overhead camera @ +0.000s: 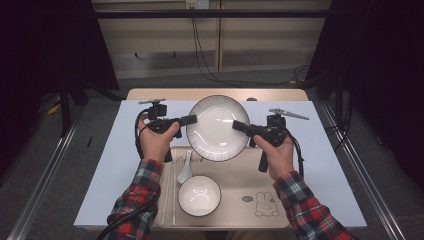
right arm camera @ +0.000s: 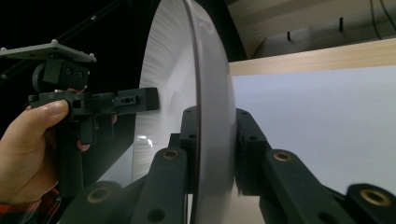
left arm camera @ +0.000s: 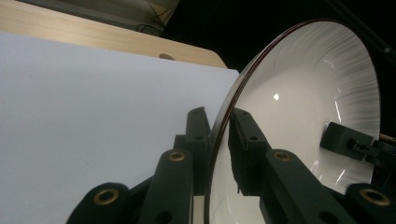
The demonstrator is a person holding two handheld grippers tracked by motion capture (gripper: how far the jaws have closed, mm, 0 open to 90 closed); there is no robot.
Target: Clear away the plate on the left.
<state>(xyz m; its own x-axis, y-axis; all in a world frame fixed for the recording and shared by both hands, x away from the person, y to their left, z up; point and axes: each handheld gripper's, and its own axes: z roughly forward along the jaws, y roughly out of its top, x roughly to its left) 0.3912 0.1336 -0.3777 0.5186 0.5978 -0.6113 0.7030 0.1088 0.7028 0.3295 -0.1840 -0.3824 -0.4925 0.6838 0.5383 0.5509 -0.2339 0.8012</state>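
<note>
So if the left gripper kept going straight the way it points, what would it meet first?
The left gripper is already clamped on the large plate's rim; past it, probably the right gripper on the opposite rim.

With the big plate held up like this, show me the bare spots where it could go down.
The white sheet is bare left of the tray, and again right of it. Behind the plate, the sheet is bare up to the wooden table edge. The tray's left side is crowded: chopsticks, spoon, small bowl. Its right part by the rabbit print is free.
</note>
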